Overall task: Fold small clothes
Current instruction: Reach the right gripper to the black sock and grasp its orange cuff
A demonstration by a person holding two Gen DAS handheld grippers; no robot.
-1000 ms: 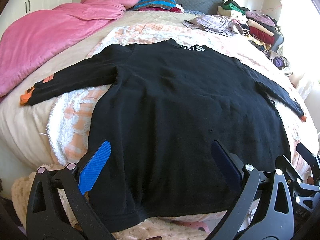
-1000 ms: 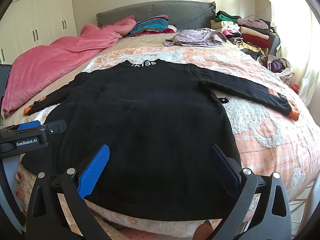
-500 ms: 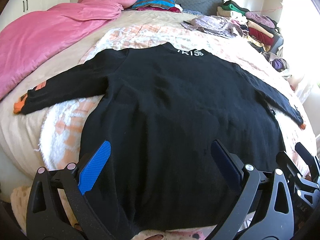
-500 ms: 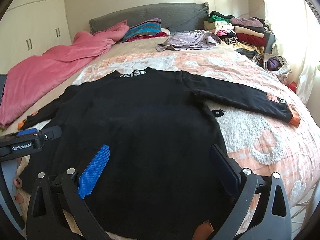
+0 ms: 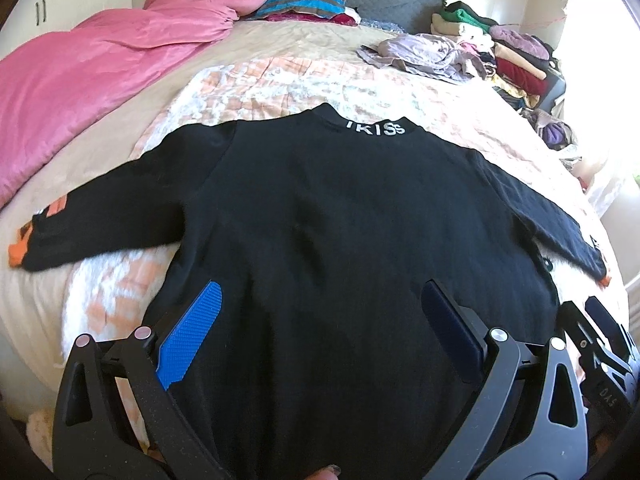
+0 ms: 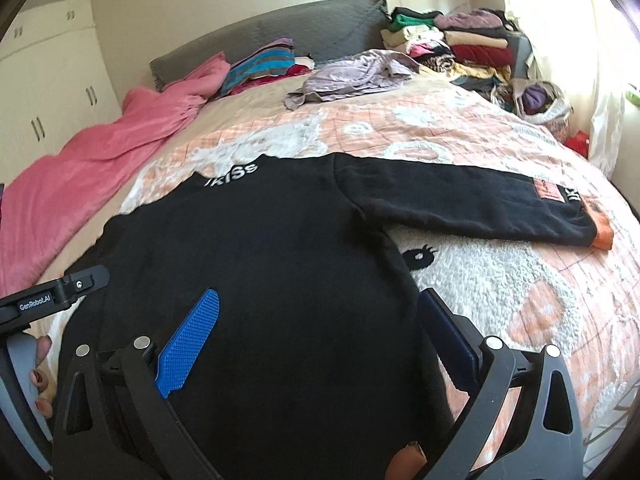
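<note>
a black long-sleeved sweater (image 5: 340, 220) lies spread flat, back side up, on a peach and white patterned blanket (image 6: 500, 300) that covers the near part of a bed, with its collar lettering (image 5: 375, 128) pointing away toward the grey headboard (image 6: 304, 24). both sleeves are stretched out to the sides; the right sleeve (image 6: 472, 204) ends in an orange cuff (image 6: 602, 232) and carries an orange patch near the wrist, and the left sleeve (image 5: 100, 216) also ends in an orange cuff at the bed's edge. the left gripper (image 5: 320, 312) hangs over the lower body of the sweater with its jaws spread wide and nothing between them; its blue pad (image 5: 192, 336) and dark pad both sit above the black fabric. the right gripper (image 6: 320, 316) is likewise wide apart and empty, over the sweater's lower right part, its dark finger near the garment's side edge. in the right wrist view the body of the left gripper and a few fingertips (image 6: 40, 376) of the hand holding it show at the left border. a pink duvet (image 5: 88, 72) lies bunched along the left side of the bed, a lilac garment (image 6: 352, 76) sits crumpled near the headboard, and a stack of folded clothes (image 6: 452, 40) stands at the far right corner.
</note>
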